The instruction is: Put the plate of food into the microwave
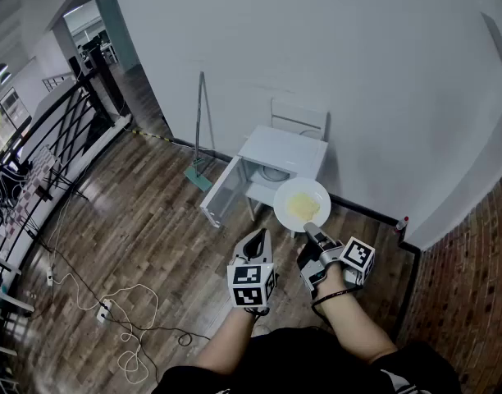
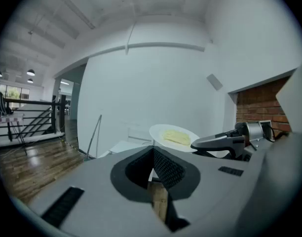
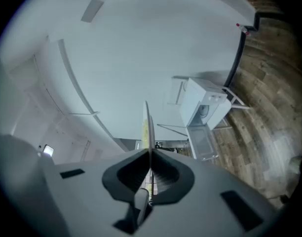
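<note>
plate (image 1: 285,197) with one yellow slab of food (image 1: 302,207) hangs just in front of the one white microwave (image 1: 280,153), its near rim pinched by the right gripper (image 1: 311,229). the door (image 1: 219,190) is swung open to the left, with bare wood floor (image 1: 152,220) all round. the left gripper (image 1: 256,238) has its jaws pressed together, empty. the right gripper view gets the plate edge-on, and the left gripper view shows the food on top.

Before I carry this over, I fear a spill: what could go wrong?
The right hand-held gripper pinches the plate only at its near rim, so it could tilt and the food could slide off. The open door of the microwave juts out toward the person; the plate might clip it going in.
</note>
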